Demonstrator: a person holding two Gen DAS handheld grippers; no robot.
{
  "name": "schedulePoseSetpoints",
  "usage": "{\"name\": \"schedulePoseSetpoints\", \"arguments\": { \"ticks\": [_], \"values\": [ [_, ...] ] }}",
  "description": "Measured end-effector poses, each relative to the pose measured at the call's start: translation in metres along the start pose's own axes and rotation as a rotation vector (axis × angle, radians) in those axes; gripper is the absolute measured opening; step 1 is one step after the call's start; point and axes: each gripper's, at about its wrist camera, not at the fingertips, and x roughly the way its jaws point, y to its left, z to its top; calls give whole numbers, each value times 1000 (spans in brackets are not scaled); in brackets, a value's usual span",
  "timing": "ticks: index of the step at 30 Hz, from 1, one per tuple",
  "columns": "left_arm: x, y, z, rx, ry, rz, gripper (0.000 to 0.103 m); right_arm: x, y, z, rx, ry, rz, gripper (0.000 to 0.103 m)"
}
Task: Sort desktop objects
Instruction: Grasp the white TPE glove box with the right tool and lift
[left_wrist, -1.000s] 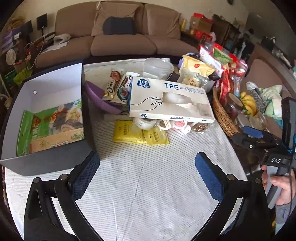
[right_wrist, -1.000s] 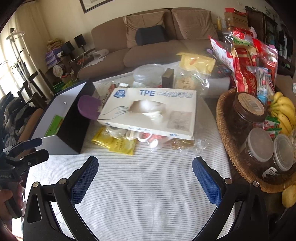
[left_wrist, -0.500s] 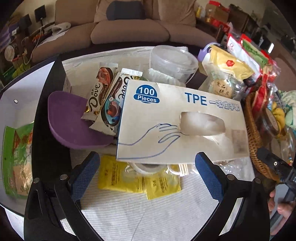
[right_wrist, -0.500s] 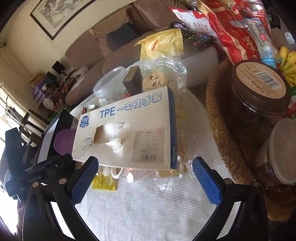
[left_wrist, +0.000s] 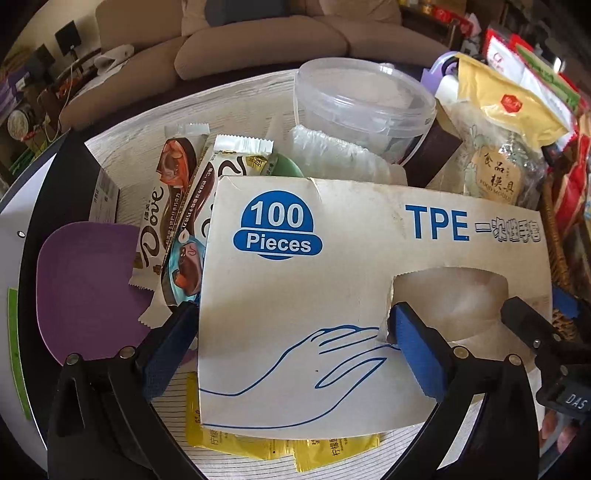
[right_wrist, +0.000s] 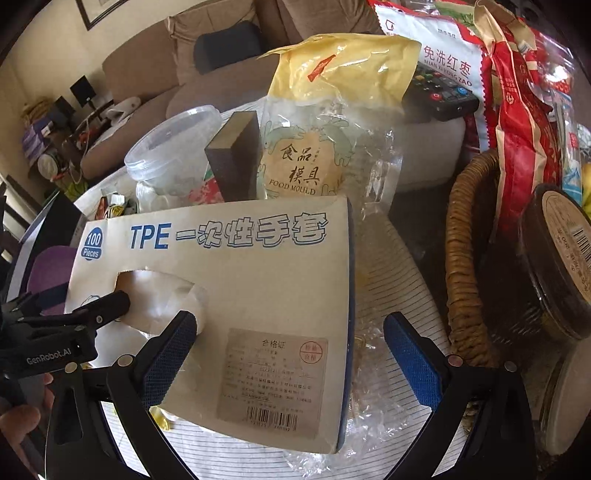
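Cardboard glove box lies atop table clutter | my left gripper and right gripper straddle its ends, jaws spread, nothing clamped | sorting barely begun; snacks, packets remain.

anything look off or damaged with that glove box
Yes. The glove box lies tilted on a pile of small items rather than flat on the table; its dispensing opening is raggedly torn, and the top edge is nicked near the "100 Pieces" badge.
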Motion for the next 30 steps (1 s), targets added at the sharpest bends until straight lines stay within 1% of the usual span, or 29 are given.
{"name": "schedulePoseSetpoints", "arguments": {
  "ticks": [1,2,3,5,7,9,11,14,17,21,23,27,30],
  "values": [
    [2,0,1,-6,6,-20,103,0,-1,1,-1,-6,2,101],
    [3,1,2,-9,9,-35,103,0,-1,2,-6,-8,3,92],
    [4,1,4,-10,9,-47,102,-2,-1,3,-7,-11,16,80],
    [1,1,4,-14,4,-47,93,-5,-3,4,2,-15,14,79],
    [-5,3,3,-30,5,-69,93,-10,-2,4,-4,-27,12,79],
    [-18,2,1,-25,-9,-72,93,-21,-1,3,-8,-47,14,79],
    [-38,2,-1,-12,-43,-79,92,-37,2,2,-19,-78,12,79],
    [-73,7,-4,-9,-89,-85,92,-62,10,3,-27,-108,33,79],
    [-111,22,-10,-14,-141,-84,92,-89,28,8,-46,-140,54,79],
    [-158,64,-16,-57,-190,-101,92,-120,66,19,-79,-176,94,79],
    [-181,94,-20,-82,-208,-93,92,-132,94,22,-110,-184,119,79],
    [-222,163,-32,-131,-239,-45,92,-144,158,29,-157,-186,182,79],
    [-246,225,-40,-174,-257,7,92,-139,215,35,-182,-170,237,79]
  ]
}}
